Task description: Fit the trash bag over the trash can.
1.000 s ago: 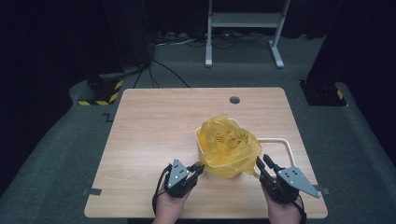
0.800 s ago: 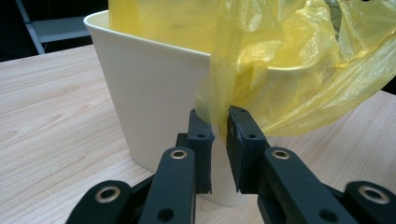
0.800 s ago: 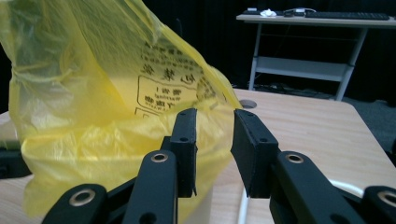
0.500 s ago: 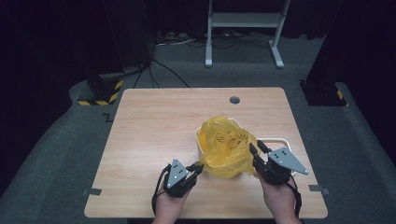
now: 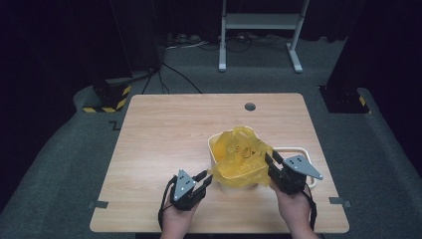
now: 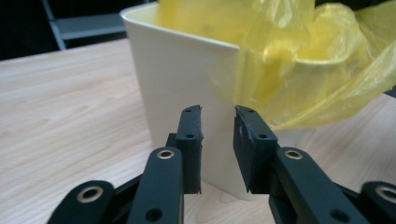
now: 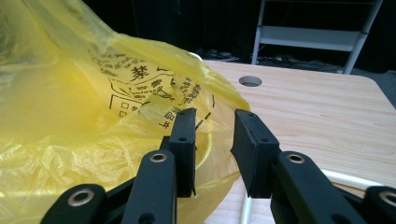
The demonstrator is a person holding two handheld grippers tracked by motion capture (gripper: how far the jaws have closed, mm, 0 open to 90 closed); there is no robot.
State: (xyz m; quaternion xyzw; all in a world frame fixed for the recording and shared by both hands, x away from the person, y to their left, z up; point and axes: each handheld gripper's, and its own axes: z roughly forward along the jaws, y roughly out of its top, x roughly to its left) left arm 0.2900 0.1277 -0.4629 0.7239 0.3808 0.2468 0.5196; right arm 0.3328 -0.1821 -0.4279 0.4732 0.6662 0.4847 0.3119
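Dark floor surrounds the pale wooden table [image 5: 164,134]; on it the white plastic bin [image 5: 217,149] wears a crumpled yellow plastic bag [image 5: 241,157]. Since a second ago the right gripper [image 5: 271,160] has slid to the bin's right rim. The left gripper [image 6: 218,122], just short of the bin, has just parted its jaws slightly (nothing between them). Right gripper view: jaws narrowly apart, film between, unpinched, so a grip looks imminent.

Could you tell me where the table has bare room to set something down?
The table's left half and its far strip around the round hole are bare. It is crowded near right: the white bin, yellow bag, white frame.
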